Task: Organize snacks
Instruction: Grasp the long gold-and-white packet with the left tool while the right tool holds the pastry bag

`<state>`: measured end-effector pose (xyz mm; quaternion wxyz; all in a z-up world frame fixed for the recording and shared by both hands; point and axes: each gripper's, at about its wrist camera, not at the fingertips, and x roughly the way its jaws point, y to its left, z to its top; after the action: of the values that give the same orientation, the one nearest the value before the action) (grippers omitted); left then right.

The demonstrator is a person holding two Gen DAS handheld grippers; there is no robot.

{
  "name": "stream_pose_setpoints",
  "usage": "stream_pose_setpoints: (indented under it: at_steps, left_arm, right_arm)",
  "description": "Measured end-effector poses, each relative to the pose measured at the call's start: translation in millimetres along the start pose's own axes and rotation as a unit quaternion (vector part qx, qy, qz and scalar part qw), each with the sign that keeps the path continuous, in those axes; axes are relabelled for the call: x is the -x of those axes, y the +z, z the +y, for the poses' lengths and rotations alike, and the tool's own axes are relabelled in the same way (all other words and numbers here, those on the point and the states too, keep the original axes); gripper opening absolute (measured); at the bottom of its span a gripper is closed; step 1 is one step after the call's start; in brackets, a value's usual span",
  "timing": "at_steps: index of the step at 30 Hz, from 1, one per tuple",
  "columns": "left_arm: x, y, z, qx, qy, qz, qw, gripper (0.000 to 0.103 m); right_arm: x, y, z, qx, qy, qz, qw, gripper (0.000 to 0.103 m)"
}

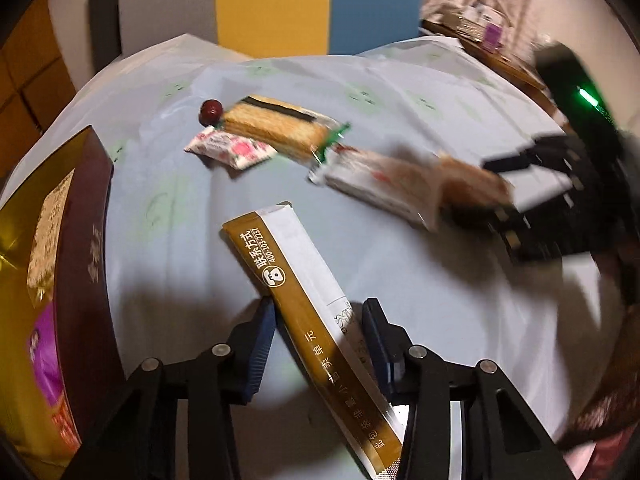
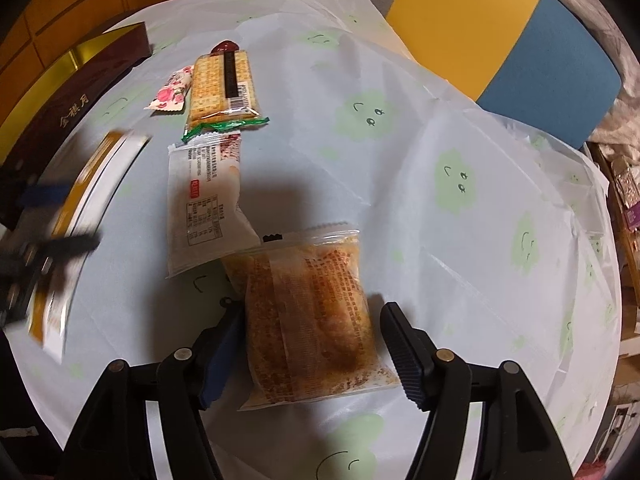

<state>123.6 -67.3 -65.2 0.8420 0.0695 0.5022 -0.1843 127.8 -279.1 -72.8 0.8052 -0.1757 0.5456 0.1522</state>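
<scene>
My left tool [image 1: 318, 320] is clamped on a long gold-and-white sachet [image 1: 296, 292], which sticks out forward and to the left over the table [image 1: 400, 92]. My right tool [image 2: 310, 320] straddles a clear bun pack [image 2: 308, 320]; the left finger [image 2: 224, 344] touches the pack's edge, but there is a gap at the right finger, so I cannot tell whether it has a grip. The pack seems to rest on the table cloth. Just beyond it lies a white packet [image 2: 204, 208], its near corner under the bun pack. Farther off are a cracker pack [image 2: 222, 84] with a green end, a small pink-flowered packet [image 2: 170, 94] just beside it on the left, and a red date [image 2: 225, 46] at its far end. A dark box [image 1: 86, 248] with a gold lining stands on the left, with snacks inside.
</scene>
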Motion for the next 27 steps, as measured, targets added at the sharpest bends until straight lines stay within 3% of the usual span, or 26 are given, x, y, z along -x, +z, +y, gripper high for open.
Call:
stream_pose_setpoints:
  at_steps: [5,9,12,16,20,27]
  left_arm:
    - [11.3,-21.3,0.0,0.006,-0.007,-0.012,0.9999,0.045]
    - [16.7,-29.1,-6.8,0.000,-0.014,-0.024,0.9996,0.035]
    - [18.7,-29.0,-5.0,0.001,-0.029,-0.030,0.9991,0.028]
    - [26.9,-36.7,-6.7,-0.011,-0.046,-0.044,0.9979,0.019]
    - [41.3,-40.4,-5.8,-0.011,-0.068,-0.061,0.9958,0.018]
    - [56.9,-38.2,3.8,0.007,-0.074,-0.080,0.9940,0.012]
  right_arm:
    - [-3.5,-0.6,-8.2,-0.016,0.011,-0.002,1.000,0.074]
    - [-4.1,-2.3,-11.5,-0.023,0.018,-0.008,1.000,0.073]
    - [-2.4,-3.9,-9.0,-0.012,0.024,-0.016,1.000,0.065]
    - [-1.3,-5.0,-5.6,-0.009,0.026,-0.020,0.999,0.063]
    - [0.2,-6.8,-6.3,-0.013,0.033,-0.022,0.999,0.062]
    - [1.6,-8.3,-6.0,-0.011,0.029,-0.024,0.999,0.063]
